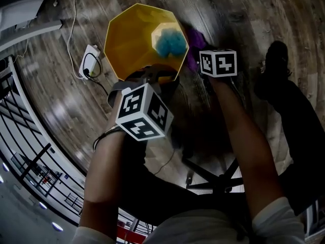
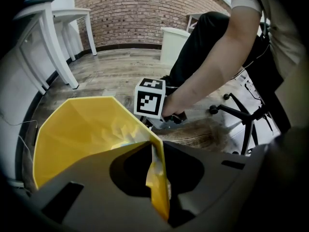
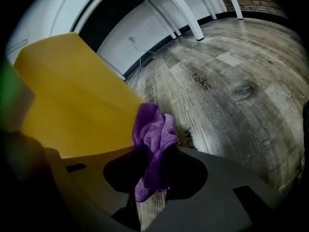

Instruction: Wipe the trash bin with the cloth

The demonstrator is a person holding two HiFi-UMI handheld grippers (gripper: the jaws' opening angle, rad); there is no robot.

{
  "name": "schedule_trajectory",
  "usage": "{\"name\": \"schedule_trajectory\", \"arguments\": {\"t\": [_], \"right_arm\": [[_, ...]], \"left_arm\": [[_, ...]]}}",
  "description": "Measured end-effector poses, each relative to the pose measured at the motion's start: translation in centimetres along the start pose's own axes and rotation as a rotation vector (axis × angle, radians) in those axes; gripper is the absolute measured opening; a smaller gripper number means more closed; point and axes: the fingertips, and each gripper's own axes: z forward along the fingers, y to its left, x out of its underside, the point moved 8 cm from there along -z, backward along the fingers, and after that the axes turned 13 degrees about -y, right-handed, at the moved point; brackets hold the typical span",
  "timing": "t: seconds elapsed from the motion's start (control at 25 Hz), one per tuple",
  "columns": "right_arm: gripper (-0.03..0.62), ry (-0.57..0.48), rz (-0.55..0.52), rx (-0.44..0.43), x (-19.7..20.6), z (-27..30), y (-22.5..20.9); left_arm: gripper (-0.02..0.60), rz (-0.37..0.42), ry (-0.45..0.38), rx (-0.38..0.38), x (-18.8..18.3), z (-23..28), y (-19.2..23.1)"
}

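A yellow faceted trash bin [image 1: 134, 42] stands on the wood floor, with a blue crumpled thing [image 1: 170, 42] inside it. My left gripper [image 2: 157, 187] is shut on the bin's near rim [image 2: 155, 166], which runs between its jaws. In the head view its marker cube [image 1: 144, 111] sits just below the bin. My right gripper [image 3: 152, 173] is shut on a purple cloth [image 3: 154, 139] that hangs bunched from its jaws, right beside the bin's outer wall [image 3: 72, 105]. The head view shows the cloth [image 1: 193, 47] at the bin's right side. Whether cloth and wall touch, I cannot tell.
A white power strip [image 1: 89, 62] with cables lies on the floor left of the bin. An office chair base [image 1: 218, 179] stands near the person's legs, and a dark shoe [image 1: 277, 60] is at the right. White table legs [image 2: 55, 52] and a white box [image 2: 174, 45] stand farther off.
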Motion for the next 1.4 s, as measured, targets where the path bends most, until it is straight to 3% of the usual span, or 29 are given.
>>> {"name": "schedule_trajectory", "arguments": {"t": [0.32, 0.64, 1.08, 1.16, 1.28, 1.4], "right_arm": [[0.114, 0.115, -0.055, 0.026, 1.3, 3.6, -1.6], [0.114, 0.127, -0.074, 0.04, 1.1, 3.7, -2.1], [0.114, -0.044, 0.051, 0.035, -1.0, -4.9, -0.5], [0.114, -0.08, 0.062, 0.027, -1.7, -6.4, 0.1], [0.114, -0.139, 0.084, 0.005, -3.0, -8.6, 1.2], [0.114, -0.189, 0.108, -0.019, -4.2, -10.9, 2.7]], "left_arm": [[0.028, -0.009, -0.008, -0.003, -0.2, 0.0, -0.1], [0.028, -0.056, -0.025, -0.005, 0.0, 0.0, -0.1], [0.031, -0.22, -0.106, -0.082, -1.5, 1.5, 1.6], [0.045, -0.22, -0.091, -0.07, -1.4, 1.4, 1.4], [0.127, -0.193, -0.061, -0.04, -0.8, 1.1, 0.8], [0.152, -0.157, -0.032, -0.054, -0.3, 0.2, 0.6]]}}
